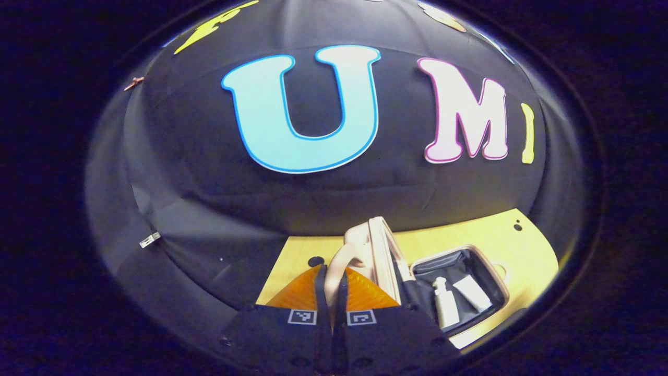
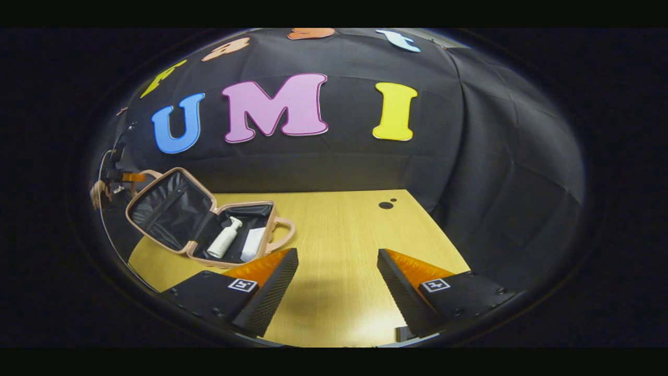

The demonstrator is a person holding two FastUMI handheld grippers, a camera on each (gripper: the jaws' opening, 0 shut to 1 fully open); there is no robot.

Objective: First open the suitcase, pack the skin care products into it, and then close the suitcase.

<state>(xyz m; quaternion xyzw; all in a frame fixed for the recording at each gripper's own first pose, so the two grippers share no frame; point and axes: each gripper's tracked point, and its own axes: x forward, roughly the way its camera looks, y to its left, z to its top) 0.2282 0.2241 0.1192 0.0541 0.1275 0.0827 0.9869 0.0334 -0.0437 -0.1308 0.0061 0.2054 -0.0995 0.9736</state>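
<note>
Inside one suitcase (image 2: 172, 211): two products; left claw (image 1: 331, 292) grips its handle (image 1: 336, 266), right claw (image 2: 338, 282) gapes

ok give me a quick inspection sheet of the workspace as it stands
surface: light wooden table, with dark round holes near its far edge.
job's things: suitcase open, lid raised; a white pump bottle and a white tube lie inside the base.
clutter: nothing seen.
grippers: left gripper shut on the lid handle; right gripper open above bare table, holding nothing.
cables: a thin cable hangs at the left edge of the right gripper view, by the other gripper.
surroundings: black cloth wall behind and beside the table.
</note>
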